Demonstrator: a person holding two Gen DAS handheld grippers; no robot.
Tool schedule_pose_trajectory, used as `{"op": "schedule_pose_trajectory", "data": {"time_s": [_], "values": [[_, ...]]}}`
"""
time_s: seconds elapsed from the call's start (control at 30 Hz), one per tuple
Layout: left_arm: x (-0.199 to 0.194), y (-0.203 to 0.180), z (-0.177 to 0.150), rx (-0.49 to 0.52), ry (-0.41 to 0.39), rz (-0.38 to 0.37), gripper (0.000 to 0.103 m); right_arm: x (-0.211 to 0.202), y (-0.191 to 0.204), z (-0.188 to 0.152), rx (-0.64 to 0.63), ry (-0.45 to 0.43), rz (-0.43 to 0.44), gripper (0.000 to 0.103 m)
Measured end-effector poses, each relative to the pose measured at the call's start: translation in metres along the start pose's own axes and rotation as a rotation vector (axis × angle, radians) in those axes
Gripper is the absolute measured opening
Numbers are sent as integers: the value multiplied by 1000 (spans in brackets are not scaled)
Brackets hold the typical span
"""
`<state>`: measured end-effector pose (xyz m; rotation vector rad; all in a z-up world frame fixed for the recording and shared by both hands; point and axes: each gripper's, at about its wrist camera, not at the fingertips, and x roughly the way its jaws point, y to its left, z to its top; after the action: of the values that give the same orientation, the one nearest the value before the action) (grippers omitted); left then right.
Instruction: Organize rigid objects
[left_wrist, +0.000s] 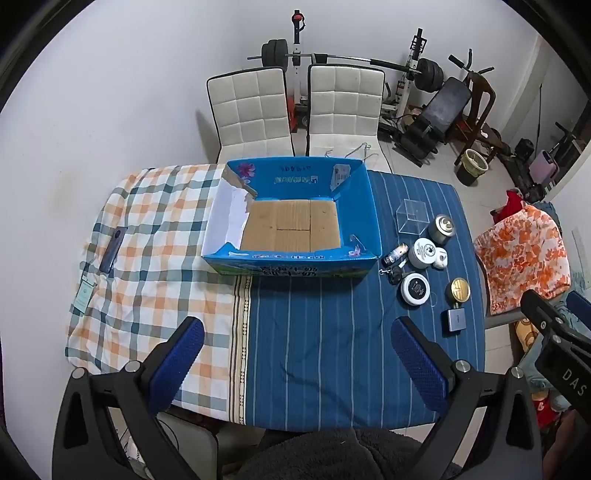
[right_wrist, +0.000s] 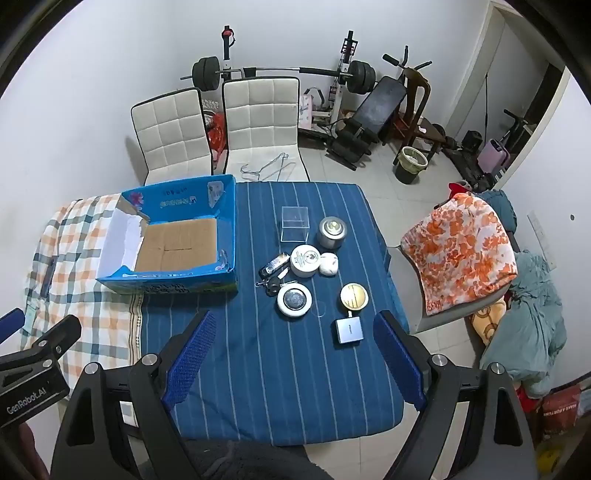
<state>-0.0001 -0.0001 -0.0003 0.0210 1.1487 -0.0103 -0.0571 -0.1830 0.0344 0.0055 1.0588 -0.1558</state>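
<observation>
Even, cool indoor light is filling both views, seemingly coming from overhead, and nothing is looking dim or blown out. The blue box (left_wrist: 291, 210) is serving as the sharpest reference: its print is reading crisply and its walls are casting only soft, short shadows onto its cardboard floor. Behind the box, the white chairs (left_wrist: 295, 107) are throwing faint grey shadows on the wall. Right of the box, the metal tin (right_wrist: 332, 230) is catching a small glint on its lid. Far from the box, toward the frame edges, straight lines are bowing strongly and a black circular vignette is closing the corners. Nearest the lens, the blue pads (right_wrist: 192, 360) are looking slightly soft.
</observation>
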Motion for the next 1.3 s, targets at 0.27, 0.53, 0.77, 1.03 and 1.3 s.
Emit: {"op": "schedule_pose_trajectory", "data": {"time_s": [0.27, 0.53, 0.77, 1.03, 1.3], "values": [[4, 0, 2, -6, -1, 6, 103, -2, 9, 5, -16, 12, 7, 89], [-4, 4, 9, -3, -14, 0, 103, -7, 6, 0, -13, -2, 9, 89], [-5, 1, 8, -3, -14, 3, 103, -10, 5, 1, -17, -10, 9, 89], [-5, 1, 8, -4, -16, 3, 103, -11, 5, 0, -20, -9, 8, 89], [-6, 0, 6, -2, -21, 3, 103, -11, 10, 1, -28, -18, 6, 89]]}}
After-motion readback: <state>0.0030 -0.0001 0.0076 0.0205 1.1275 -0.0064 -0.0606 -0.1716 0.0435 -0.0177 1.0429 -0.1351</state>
